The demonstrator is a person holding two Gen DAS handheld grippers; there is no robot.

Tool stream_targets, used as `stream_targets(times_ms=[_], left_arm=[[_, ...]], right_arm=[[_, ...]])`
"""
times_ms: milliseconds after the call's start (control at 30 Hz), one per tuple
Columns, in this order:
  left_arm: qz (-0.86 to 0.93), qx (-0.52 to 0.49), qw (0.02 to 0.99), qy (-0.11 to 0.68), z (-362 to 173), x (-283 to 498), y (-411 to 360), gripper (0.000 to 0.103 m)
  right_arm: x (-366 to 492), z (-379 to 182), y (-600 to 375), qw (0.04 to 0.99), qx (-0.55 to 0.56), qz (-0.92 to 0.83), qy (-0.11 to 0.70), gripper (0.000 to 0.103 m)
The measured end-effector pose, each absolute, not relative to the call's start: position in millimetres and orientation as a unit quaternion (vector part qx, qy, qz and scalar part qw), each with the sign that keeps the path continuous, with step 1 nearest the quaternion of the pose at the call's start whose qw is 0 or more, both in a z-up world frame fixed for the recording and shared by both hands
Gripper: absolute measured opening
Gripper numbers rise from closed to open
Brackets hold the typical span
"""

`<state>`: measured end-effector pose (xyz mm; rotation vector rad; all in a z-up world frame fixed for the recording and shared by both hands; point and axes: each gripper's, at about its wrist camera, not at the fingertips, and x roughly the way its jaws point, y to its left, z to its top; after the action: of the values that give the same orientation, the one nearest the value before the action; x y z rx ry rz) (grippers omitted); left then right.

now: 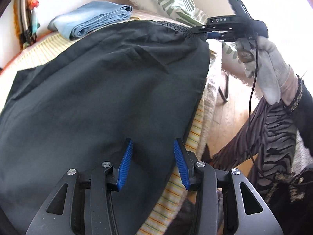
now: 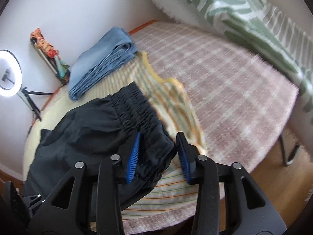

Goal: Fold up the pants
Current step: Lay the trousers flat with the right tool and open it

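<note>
Left gripper [image 1: 153, 161] jaws apart, hovering over black pants [image 1: 101, 90] spread on striped towel [image 1: 176, 195] on the bed. Right gripper [image 2: 158, 157] also apart, waistband [image 2: 135, 107] corner sitting between its pads, not pinched. Folded jeans [image 2: 101, 62] lie beyond pants, near wall. No containers visible.

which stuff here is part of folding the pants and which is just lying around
Part of the job:
- black pants with elastic waistband
- left hand-held gripper, open over the fabric
- right hand-held gripper, at the waistband

Just lying about:
- folded light-blue jeans
- green-and-white patterned blanket
- white ring light on a tripod
</note>
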<state>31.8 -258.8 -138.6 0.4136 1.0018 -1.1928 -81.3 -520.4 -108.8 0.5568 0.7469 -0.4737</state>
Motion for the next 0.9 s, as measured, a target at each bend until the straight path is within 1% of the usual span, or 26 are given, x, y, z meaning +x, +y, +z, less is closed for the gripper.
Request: stream_targets(times_ms=[67, 200, 233, 267, 467, 533, 667, 900], left_arm=[[-0.53, 0.172, 0.702, 0.444, -130.2, 33.7, -248.8, 0.041], [-0.506, 0.152, 0.738, 0.42, -108.2, 36.6, -218.8, 0.041], [-0.497, 0.148, 0.747, 0.416, -104.5, 38.0, -211.9, 0.043], [-0.485, 0.143, 0.758, 0.412, -100.1, 40.4, -202.2, 0.044], [-0.399, 0.122, 0.808, 0.417, -93.2, 60.7, -140.8, 0.045], [-0.373, 0.107, 0.818, 0.424, -95.8, 68.9, -121.0, 0.051], [-0.323, 0.063, 0.835, 0.441, -101.4, 78.8, -80.8, 0.051], [-0.245, 0.009, 0.854, 0.458, -108.5, 85.2, -18.1, 0.052]], right_arm=[[-88.4, -90.3, -515.2, 0.876, 0.228, -0.264, 0.333, 0.051], [-85.7, -55.5, -501.7, 0.907, 0.206, -0.223, 0.291, 0.053], [-77.4, -48.8, -495.1, 0.914, 0.193, -0.202, 0.293, 0.055], [-65.0, -41.3, -485.9, 0.923, 0.176, -0.17, 0.298, 0.058], [23.9, -21.2, -420.3, 0.936, 0.109, -0.001, 0.334, 0.063], [51.8, -23.5, -397.1, 0.933, 0.081, 0.036, 0.348, 0.063], [111.7, -40.5, -365.9, 0.912, 0.078, 0.11, 0.387, 0.063], [193.4, -85.5, -326.2, 0.871, 0.084, 0.185, 0.447, 0.063]])
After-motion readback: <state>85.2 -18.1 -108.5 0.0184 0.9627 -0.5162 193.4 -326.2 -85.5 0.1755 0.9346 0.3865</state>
